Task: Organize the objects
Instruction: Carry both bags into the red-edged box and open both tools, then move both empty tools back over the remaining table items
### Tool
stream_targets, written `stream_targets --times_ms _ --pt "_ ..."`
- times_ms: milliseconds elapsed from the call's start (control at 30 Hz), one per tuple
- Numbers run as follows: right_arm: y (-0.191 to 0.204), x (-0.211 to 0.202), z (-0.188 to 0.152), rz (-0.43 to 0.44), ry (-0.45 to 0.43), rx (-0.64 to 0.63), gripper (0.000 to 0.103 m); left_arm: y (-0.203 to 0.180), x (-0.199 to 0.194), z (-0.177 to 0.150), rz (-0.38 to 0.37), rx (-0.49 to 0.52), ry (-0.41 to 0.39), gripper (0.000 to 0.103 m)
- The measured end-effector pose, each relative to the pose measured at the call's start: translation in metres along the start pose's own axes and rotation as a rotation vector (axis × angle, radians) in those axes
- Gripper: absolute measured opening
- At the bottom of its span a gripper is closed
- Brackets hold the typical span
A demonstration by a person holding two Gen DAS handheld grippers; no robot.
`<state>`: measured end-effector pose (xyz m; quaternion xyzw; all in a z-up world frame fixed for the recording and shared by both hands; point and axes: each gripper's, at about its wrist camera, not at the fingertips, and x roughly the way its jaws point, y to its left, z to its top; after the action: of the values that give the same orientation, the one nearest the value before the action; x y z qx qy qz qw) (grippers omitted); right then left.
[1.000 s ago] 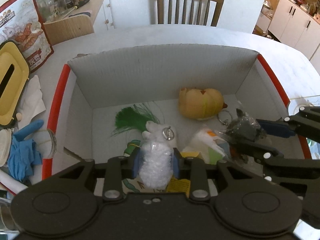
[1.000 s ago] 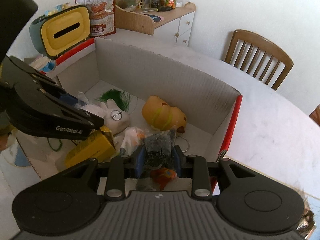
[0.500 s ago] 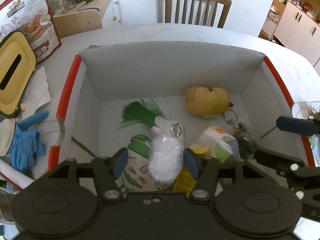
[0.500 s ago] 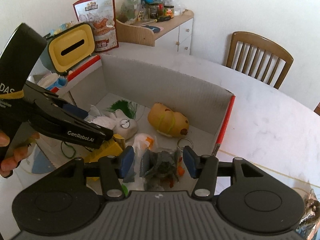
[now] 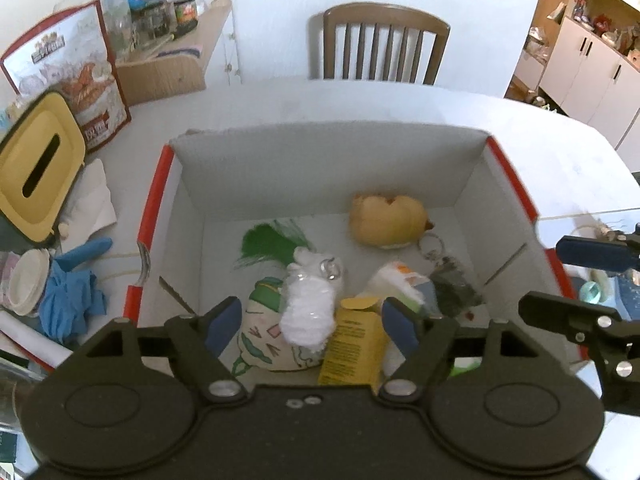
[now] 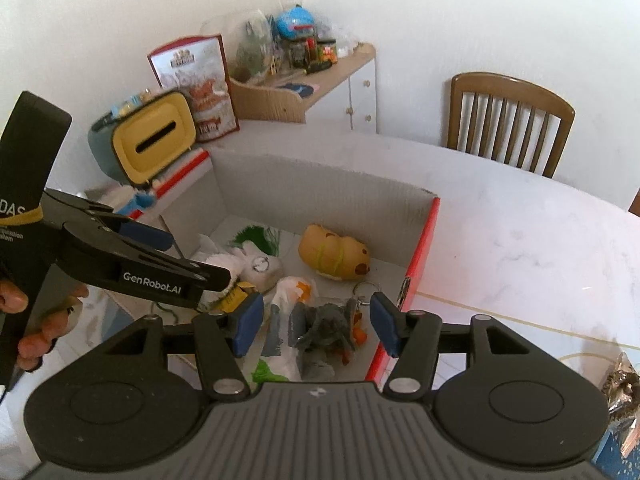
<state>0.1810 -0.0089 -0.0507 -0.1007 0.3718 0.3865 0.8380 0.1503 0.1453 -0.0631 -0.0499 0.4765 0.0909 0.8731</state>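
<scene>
Where both tools gape, fluffy white plush [image 5: 310, 312], bagged grey toy [image 6: 326, 330]

Toys [image 5: 308, 308] (jumbled) in box [image 5: 328, 168]

One cardboard box [image 5: 460, 168]; two grippers; one chair [image 5: 380, 40]; one tissue holder [image 5: 36, 168].

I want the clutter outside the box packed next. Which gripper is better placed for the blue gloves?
Probably the left gripper. It is open, and the blue gloves lie on its side of the box. The open right gripper hangs over the box's opposite end.
</scene>
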Motion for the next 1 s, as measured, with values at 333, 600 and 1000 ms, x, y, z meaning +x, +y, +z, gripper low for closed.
stream_targets --times_ms 333,600,1000 --pt "-0.009 -0.052 -0.009 0.032 -0.082 0.006 0.068 -0.028 -0.044 -0.003 -0.021 0.028 -0.091 0.084" --pt "-0.023 -0.094 -0.024 0.038 -0.144 0.011 0.078 -0.059 -0.074 -0.009 -0.060 0.050 -0.145 0.092" --pt "-0.068 -0.146 -0.058 0.015 -0.188 0.065 0.081 -0.110 -0.099 -0.021 -0.101 0.095 -0.193 0.101"
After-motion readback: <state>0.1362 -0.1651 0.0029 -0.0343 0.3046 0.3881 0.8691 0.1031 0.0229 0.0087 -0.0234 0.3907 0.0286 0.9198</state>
